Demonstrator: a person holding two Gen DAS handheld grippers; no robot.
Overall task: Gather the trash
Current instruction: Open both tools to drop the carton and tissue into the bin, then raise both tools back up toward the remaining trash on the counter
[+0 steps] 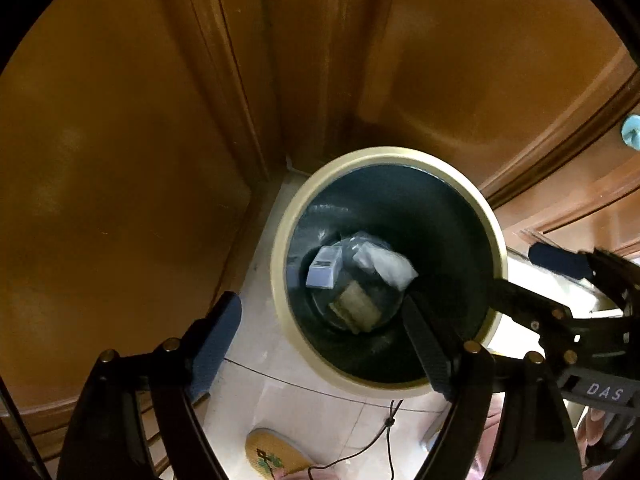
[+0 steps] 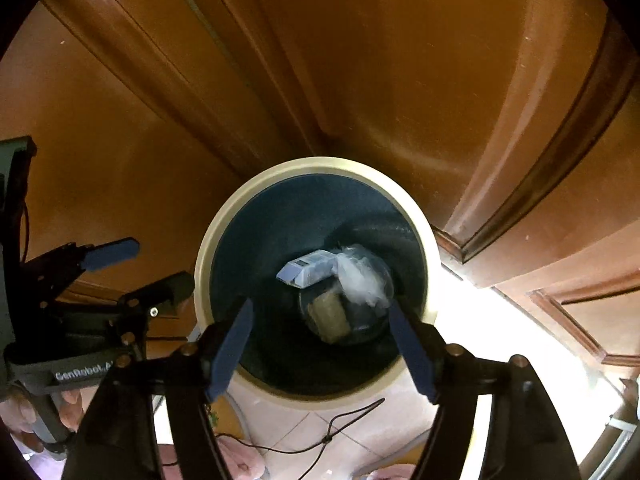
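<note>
Right wrist view: both claws (image 2: 320, 344) (image 1: 320, 332) gape empty above the upright bin (image 2: 224, 220), mouth up.

Bin (image 2: 316, 168) sits below and ahead of right claw (image 2: 320, 344); box (image 2: 306, 272), wrapper (image 2: 362, 280) inside; left claw (image 2: 148, 268) to its left.

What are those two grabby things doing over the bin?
A person is collecting trash with tongs in each hand. Both the left tongs and the right tongs hang open and empty above the round bin. A small box, a white wrapper and a brownish piece lie inside.
</note>
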